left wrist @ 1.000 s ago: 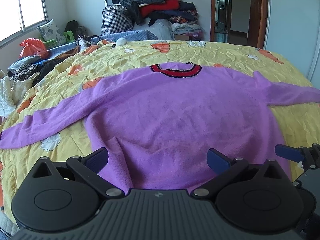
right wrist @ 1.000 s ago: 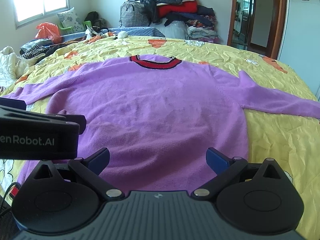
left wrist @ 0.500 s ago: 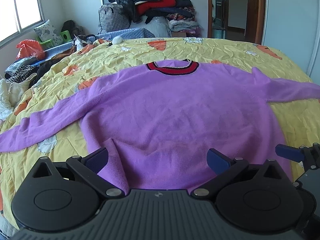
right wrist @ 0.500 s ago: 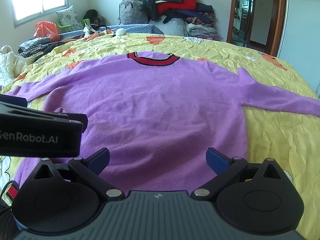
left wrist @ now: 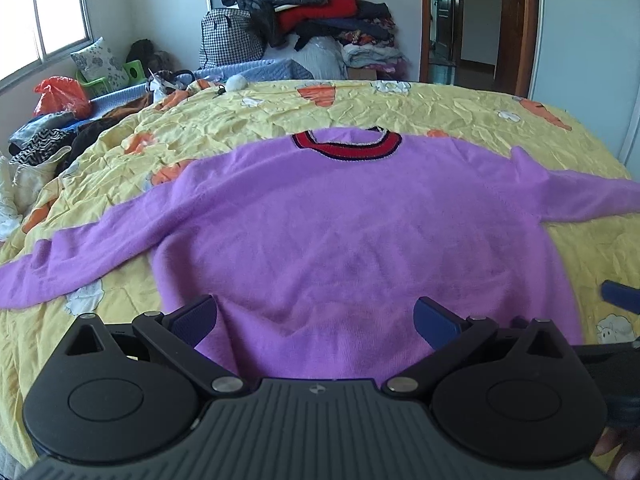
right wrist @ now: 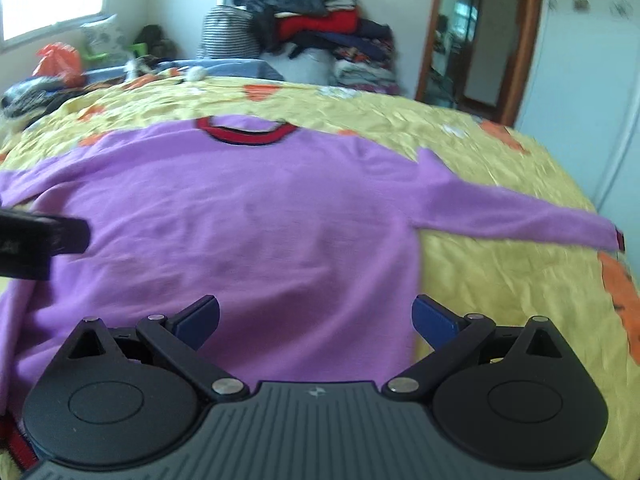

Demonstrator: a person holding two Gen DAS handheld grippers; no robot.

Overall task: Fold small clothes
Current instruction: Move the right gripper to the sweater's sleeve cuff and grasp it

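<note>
A purple sweater (left wrist: 340, 220) with a red and black collar (left wrist: 346, 146) lies flat on the yellow bedspread (left wrist: 360, 108), both sleeves spread out. My left gripper (left wrist: 316, 318) hovers open over the hem, nothing between its blue pads. In the right wrist view the same sweater (right wrist: 248, 224) fills the middle, its right sleeve (right wrist: 520, 216) reaching toward the bed's edge. My right gripper (right wrist: 316, 318) is open above the hem's right part, holding nothing. The left gripper's body (right wrist: 36, 240) shows at that view's left edge.
Heaped clothes (left wrist: 304, 12) and a checked bag (left wrist: 230, 42) stand behind the bed. More clothes and an orange bag (left wrist: 60, 94) lie along the left side under the window. A doorway (left wrist: 472, 24) opens at the back right. A fingertip (left wrist: 616, 456) shows at bottom right.
Both grippers have pulled back and risen a little, so more of the sweater shows. The right gripper swings right, blurring its view; the right sleeve's cuff now appears. Jaws stay open.
</note>
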